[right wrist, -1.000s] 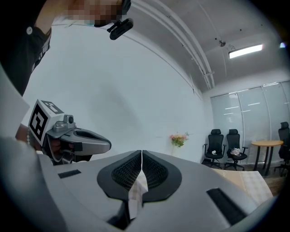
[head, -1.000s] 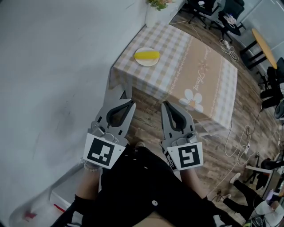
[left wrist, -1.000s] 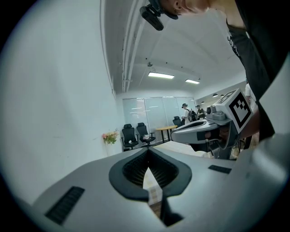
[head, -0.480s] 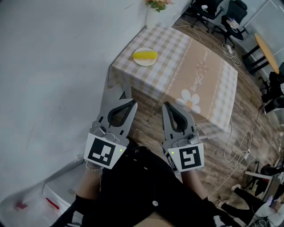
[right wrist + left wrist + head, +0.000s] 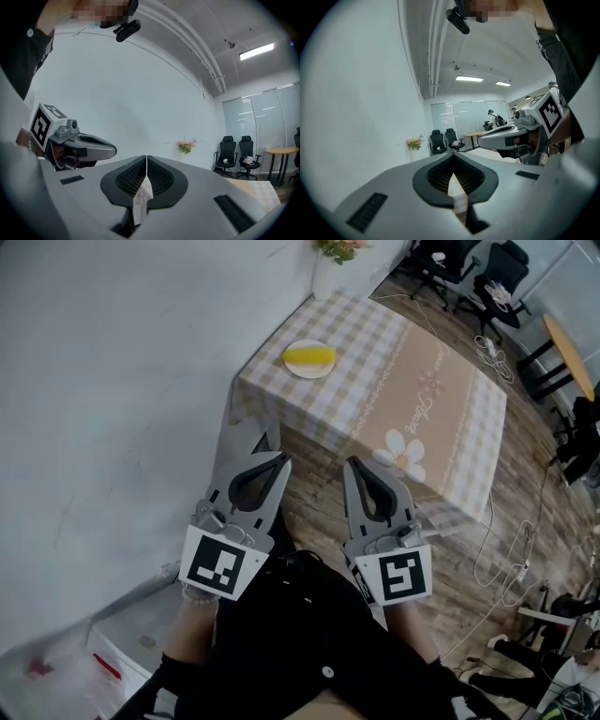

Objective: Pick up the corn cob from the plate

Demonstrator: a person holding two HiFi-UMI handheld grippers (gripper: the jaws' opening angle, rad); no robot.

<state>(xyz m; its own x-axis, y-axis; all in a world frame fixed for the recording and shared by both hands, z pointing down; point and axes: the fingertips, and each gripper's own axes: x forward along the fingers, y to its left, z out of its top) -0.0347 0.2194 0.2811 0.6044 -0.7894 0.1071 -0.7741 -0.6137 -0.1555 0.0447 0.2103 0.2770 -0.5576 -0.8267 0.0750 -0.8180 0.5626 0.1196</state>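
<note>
The corn cob [image 5: 310, 356] lies on the plate [image 5: 302, 374], near the table's [image 5: 412, 399] wall-side edge and close to its nearest left corner; its long axis runs crosswise in the head view, roughly square to the line the tools point along. Both tools hang short of the table's near edge, well apart from the plate; the left gripper [image 5: 257, 452] and the right gripper [image 5: 356, 467] are each clenched on nothing. The cob lies ahead, between their lines; the left looks slightly nearer, so that one probably has the shorter reach.
</note>
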